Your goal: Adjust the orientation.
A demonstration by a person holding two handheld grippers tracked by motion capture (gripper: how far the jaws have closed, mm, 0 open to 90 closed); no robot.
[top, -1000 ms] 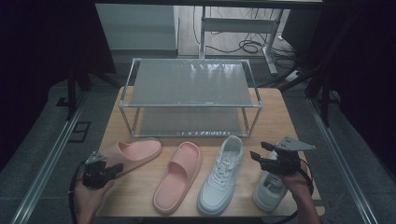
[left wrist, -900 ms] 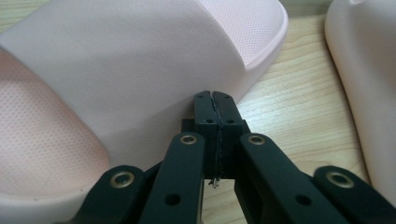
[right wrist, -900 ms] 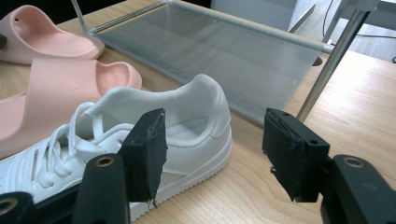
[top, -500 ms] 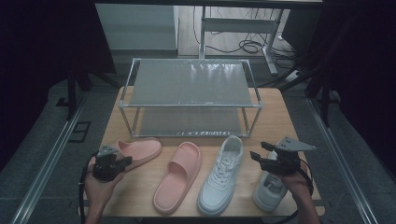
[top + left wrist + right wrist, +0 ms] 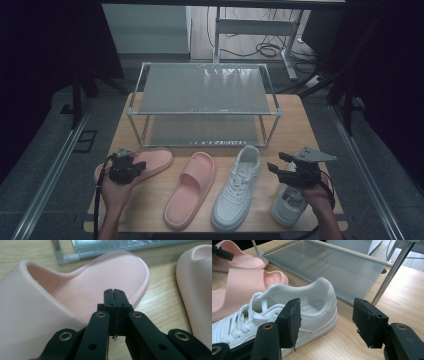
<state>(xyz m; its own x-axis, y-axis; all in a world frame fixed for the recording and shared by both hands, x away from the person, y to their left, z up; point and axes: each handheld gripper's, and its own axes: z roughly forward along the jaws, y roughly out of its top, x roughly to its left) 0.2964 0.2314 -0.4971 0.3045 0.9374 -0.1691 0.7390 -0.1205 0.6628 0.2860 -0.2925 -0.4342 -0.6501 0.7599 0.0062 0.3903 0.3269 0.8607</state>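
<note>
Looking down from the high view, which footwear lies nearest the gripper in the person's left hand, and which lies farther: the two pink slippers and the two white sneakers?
From the left gripper:
1. Pink foam slipper at the table's left, right under its fingers.
2. Second pink foam slipper, next to the right.
3. White lace-up sneaker, right of centre.
4. Second white sneaker, far right, beneath the right gripper.

Two-tier shelf rack [image 5: 202, 95] stands at the table's [image 5: 295, 125] far edge, centred. Before it, along the near edge, left to right: slipper [image 5: 150, 162] nearest the left edge, second slipper [image 5: 190, 190], sneaker [image 5: 237, 190], second sneaker [image 5: 287, 202] nearest the right edge. All four lie on the tabletop, apart from the rack.
</note>
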